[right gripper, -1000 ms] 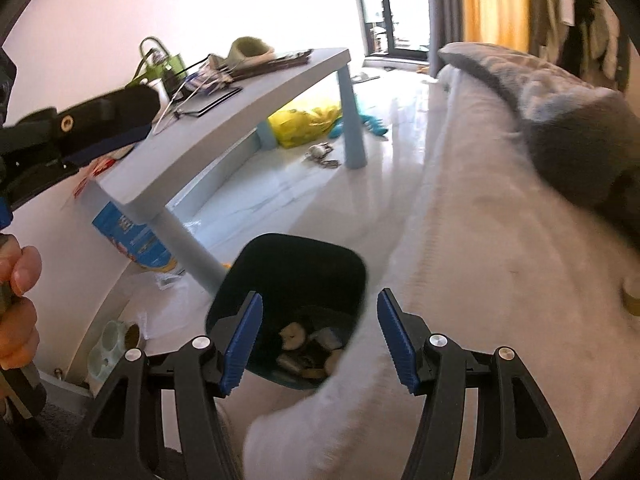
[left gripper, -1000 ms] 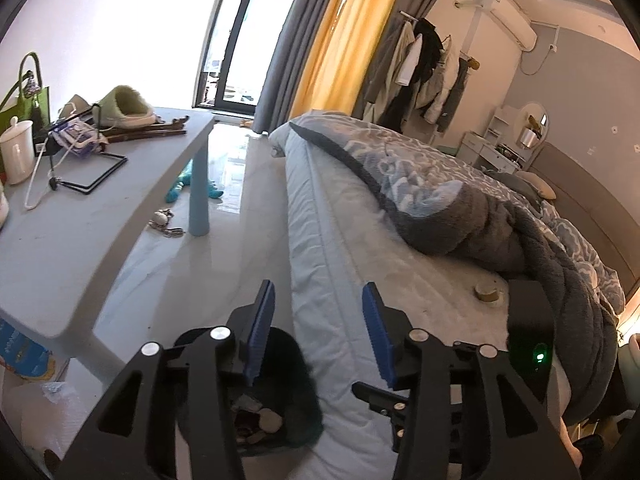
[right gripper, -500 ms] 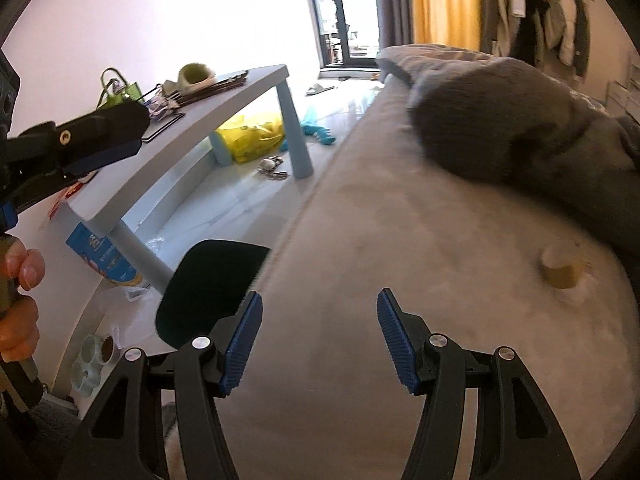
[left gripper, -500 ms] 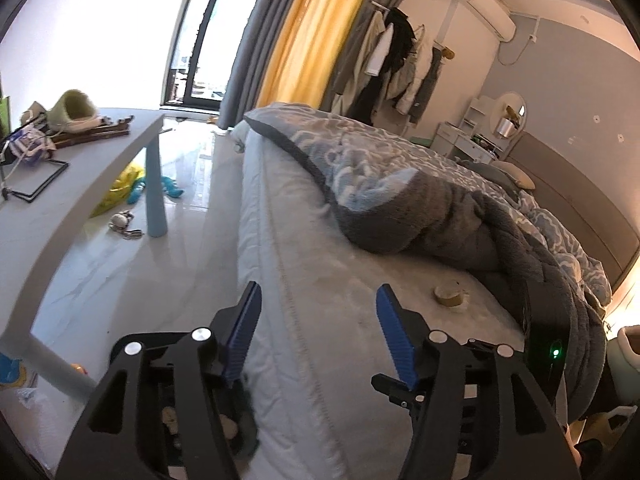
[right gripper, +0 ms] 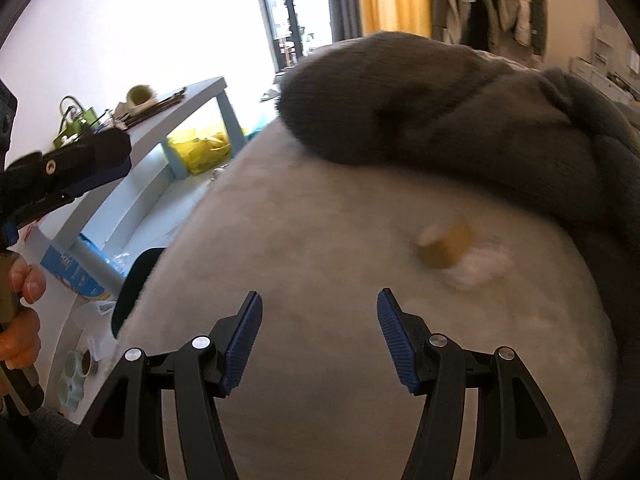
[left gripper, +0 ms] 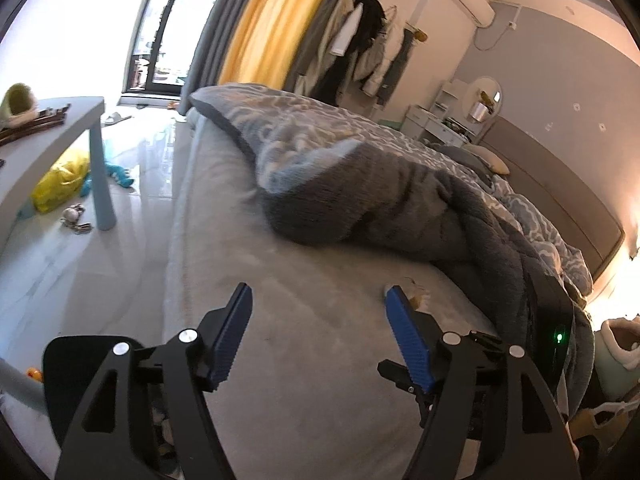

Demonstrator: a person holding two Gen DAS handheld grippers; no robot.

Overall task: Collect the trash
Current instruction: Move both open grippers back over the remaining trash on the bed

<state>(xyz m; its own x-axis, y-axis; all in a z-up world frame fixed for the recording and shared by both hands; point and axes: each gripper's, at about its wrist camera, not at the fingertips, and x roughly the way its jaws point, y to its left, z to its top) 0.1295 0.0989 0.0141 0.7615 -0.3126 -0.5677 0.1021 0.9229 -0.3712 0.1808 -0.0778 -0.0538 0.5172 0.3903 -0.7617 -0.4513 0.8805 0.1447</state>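
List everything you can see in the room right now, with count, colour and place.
trash: one blurred yellowish piece with a white scrap, on the bed by the blanket
bin: one, dark, on the floor at the bed's edge
bed: one, light grey, centre
blanket: one, grey, bunched across the bed
table: one, pale blue, left of the bed
yellow bag: one, under the table
curtain: one, yellow, by the window
left hand-held gripper: black, blue pads, open, above the bed
right hand-held gripper: same, open, facing the trash
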